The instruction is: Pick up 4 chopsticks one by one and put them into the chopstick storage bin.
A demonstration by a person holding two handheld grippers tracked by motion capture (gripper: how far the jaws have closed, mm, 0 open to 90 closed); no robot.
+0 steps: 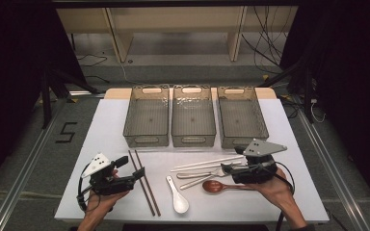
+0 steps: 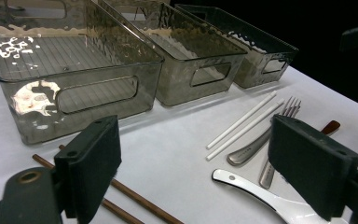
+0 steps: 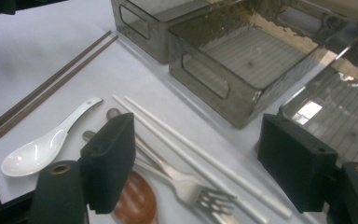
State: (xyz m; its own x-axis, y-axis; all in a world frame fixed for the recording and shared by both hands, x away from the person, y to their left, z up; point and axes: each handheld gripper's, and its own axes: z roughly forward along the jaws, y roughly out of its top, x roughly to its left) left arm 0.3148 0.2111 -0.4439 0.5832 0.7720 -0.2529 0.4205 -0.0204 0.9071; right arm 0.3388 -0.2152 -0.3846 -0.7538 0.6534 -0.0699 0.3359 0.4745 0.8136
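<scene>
In the high view, three grey bins line the upper middle of the table as sorting targets, cutlery spread below them; the left gripper sits wide by the brown chopsticks. In the left gripper view those chopsticks cross lower left beneath empty, parted jaws. In the right gripper view the right gripper, wide and holding nothing, hovers over the fork and white chopsticks at lower centre.

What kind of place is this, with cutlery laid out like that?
Probably a lab recording bench, not a kitchen: a white table among dark curtains, loose cables on the floor, and hand-held tongs with cameras.
</scene>
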